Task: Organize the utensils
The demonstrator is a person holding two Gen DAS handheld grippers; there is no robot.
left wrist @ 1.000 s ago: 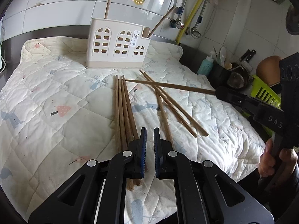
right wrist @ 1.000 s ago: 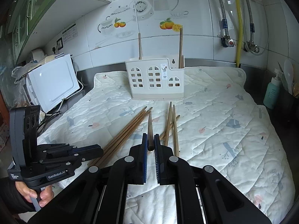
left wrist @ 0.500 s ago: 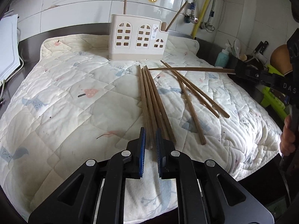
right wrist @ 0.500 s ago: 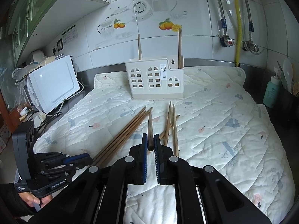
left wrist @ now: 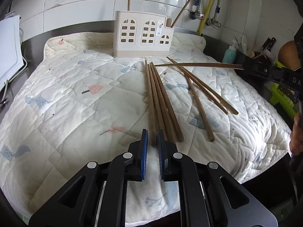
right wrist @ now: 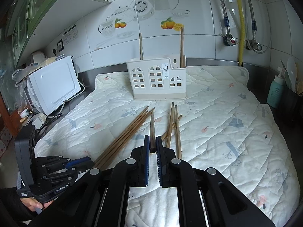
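Observation:
A cream utensil holder (left wrist: 143, 36) (right wrist: 157, 79) with arched windows stands at the back of the quilted mat, two chopsticks upright in it. Several wooden chopsticks lie on the mat: a tight bundle (left wrist: 161, 104) (right wrist: 125, 136) and a looser group (left wrist: 200, 92) (right wrist: 174, 124). My right gripper (right wrist: 152, 141) is shut on one chopstick (right wrist: 152, 128), held above the mat and pointing toward the holder; it also shows in the left wrist view (left wrist: 197, 65). My left gripper (left wrist: 151, 136) is slightly open and empty, its fingertips at the near end of the bundle.
A white microwave (right wrist: 55, 87) stands left of the mat (right wrist: 227, 123). A teal soap bottle (right wrist: 275, 92) and a utensil pot sit at the right edge. Pipes and a yellow hose (right wrist: 240, 22) run down the tiled wall behind.
My left gripper has drawn back toward the near end of the chopstick bundle. My right gripper still holds its chopstick, hardly moved.

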